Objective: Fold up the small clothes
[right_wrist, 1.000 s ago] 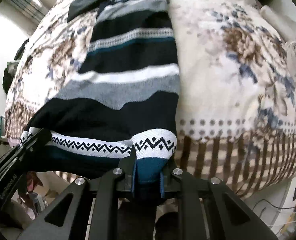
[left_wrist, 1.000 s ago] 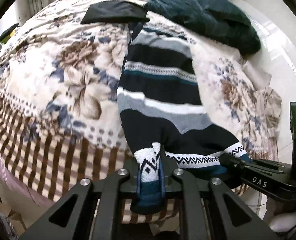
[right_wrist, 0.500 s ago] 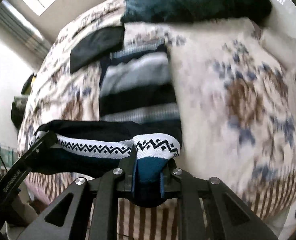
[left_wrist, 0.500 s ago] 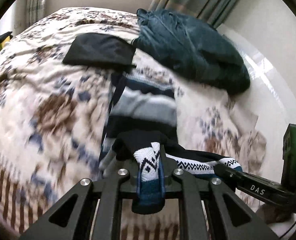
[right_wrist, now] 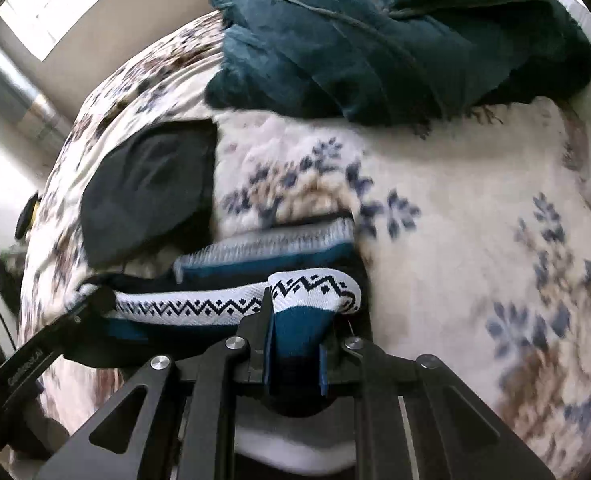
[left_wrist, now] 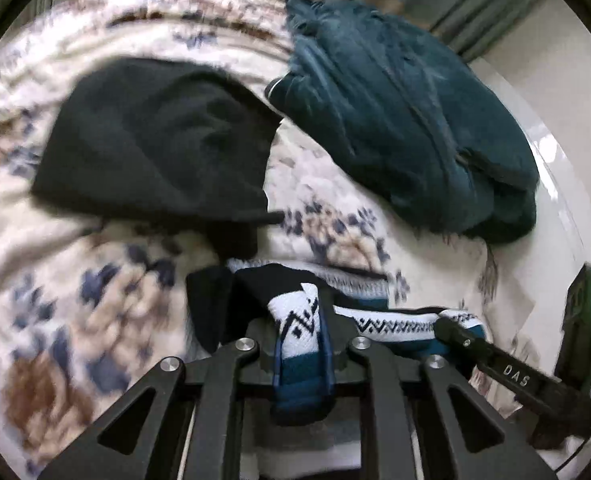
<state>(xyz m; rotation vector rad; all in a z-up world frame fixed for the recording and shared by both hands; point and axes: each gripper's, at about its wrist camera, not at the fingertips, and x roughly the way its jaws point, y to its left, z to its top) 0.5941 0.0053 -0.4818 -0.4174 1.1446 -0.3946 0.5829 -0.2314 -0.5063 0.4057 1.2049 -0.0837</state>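
Across the floral bed (right_wrist: pixel 475 184), the striped knit garment (right_wrist: pixel 263 248) at lower centre should land with its patterned hem squared on the far edge, corners level, left gripper (left_wrist: pixel 301 332) loosening, right gripper (right_wrist: pixel 295 332) clamped.

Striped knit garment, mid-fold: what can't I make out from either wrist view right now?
- Striped knit garment: most of it is tucked under its own folded hem, both views.
- Far edge alignment: hidden under the zigzag band.
- Floral blanket: blurred by motion.
- Black cloth: its near edge is blurred, left wrist view.
- Teal garment: cut off by the frame top, right wrist view.
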